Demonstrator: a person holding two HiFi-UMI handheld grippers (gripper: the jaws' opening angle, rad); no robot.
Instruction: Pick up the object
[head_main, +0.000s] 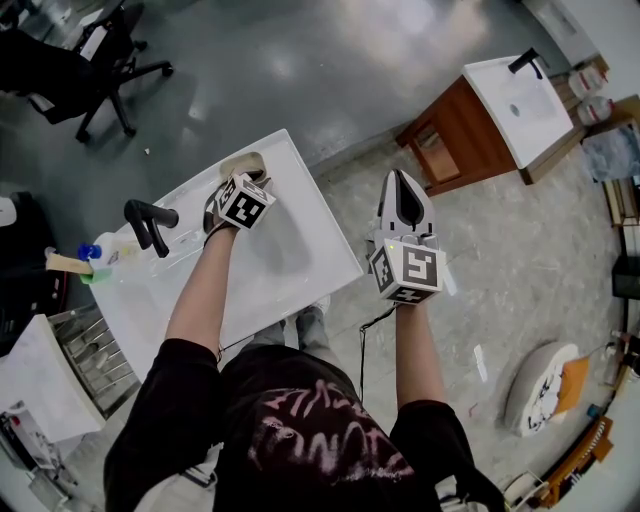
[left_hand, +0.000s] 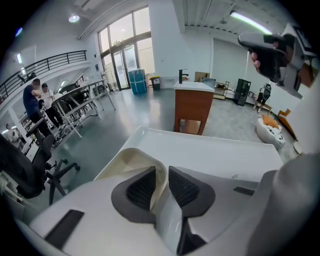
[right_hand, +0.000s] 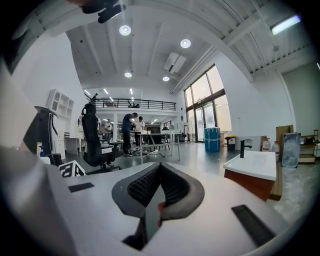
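The left gripper sits at the upper left of the head view, over the far corner of the white basin. Its fingers are clamped on the thin wall of the cream container, which stands on that corner. The black tap is further left. The right gripper hangs right of centre above the floor, with its fingers together and nothing between them.

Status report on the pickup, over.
Left gripper clamped on cream dish rim. Right gripper shut, empty, beside the sink. Nothing in the way.
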